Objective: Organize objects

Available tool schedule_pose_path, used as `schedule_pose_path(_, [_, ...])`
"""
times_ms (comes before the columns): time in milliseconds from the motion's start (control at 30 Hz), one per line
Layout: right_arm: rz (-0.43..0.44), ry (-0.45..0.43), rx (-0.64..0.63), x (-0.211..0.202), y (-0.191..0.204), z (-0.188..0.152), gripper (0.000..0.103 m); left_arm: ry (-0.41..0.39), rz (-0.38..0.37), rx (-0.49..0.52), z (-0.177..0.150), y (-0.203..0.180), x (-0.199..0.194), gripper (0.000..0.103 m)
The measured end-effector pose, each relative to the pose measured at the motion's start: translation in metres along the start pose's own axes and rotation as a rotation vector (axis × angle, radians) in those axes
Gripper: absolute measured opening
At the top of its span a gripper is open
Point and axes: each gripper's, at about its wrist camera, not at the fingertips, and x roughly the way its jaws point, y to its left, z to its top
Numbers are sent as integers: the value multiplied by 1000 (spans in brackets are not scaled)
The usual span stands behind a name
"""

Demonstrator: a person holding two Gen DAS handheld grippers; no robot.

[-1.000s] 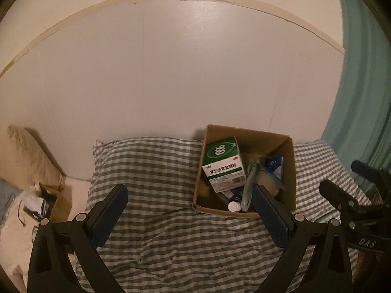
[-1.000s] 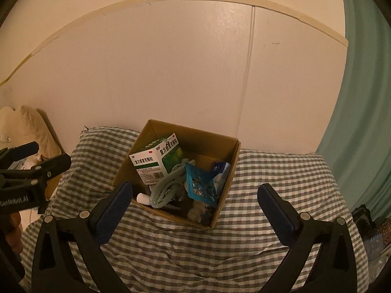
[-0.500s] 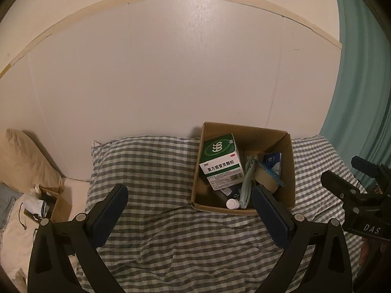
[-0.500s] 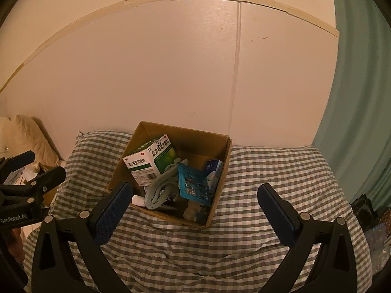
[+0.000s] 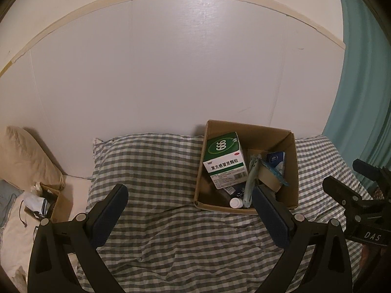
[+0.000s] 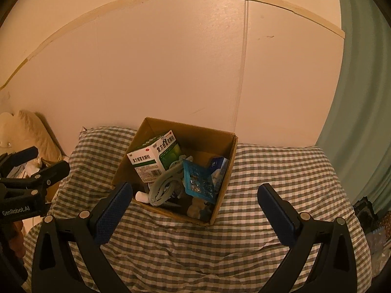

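1. A brown cardboard box [image 6: 221,171] sits open on a grey-and-white checked bedspread [image 6: 281,171], against a pale wall [image 6: 171,61]. In the right wrist view it lies at centre frame; in the left wrist view it sits right of centre.
2. Inside the box, a green-and-white medicine carton [image 5: 226,160] leans at the left side, printed with "999".
3. Beside the carton lies a pale grey-green plastic clip [image 6: 166,183], and to its right stands a blue blister-style pack [image 6: 199,183].
4. A small white bottle [image 5: 235,202] rests at the box's near edge. Other items lower in the box are too dark to name, possibly small packets.
5. The left gripper [image 5: 188,207] hovers above the bedspread at the lower part of its frame, its blue-padded fingers spread wide and holding nothing.
6. The right gripper [image 6: 195,205] hangs just in front of the box, fingers likewise wide apart and empty.
7. A teal curtain [image 5: 361,85] hangs at the right edge; a beige pillow [image 5: 24,158] lies at the far left.
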Motion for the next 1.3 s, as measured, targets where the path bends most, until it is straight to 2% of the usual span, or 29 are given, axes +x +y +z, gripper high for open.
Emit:
schedule_pose_path(767, [-12, 30, -3, 4, -1, -5, 103, 50, 17, -16, 0, 6, 8, 103])
schedule_pose_path(1300, [-17, 47, 0, 7, -2, -10, 103, 44, 22, -15, 3, 6, 7, 103])
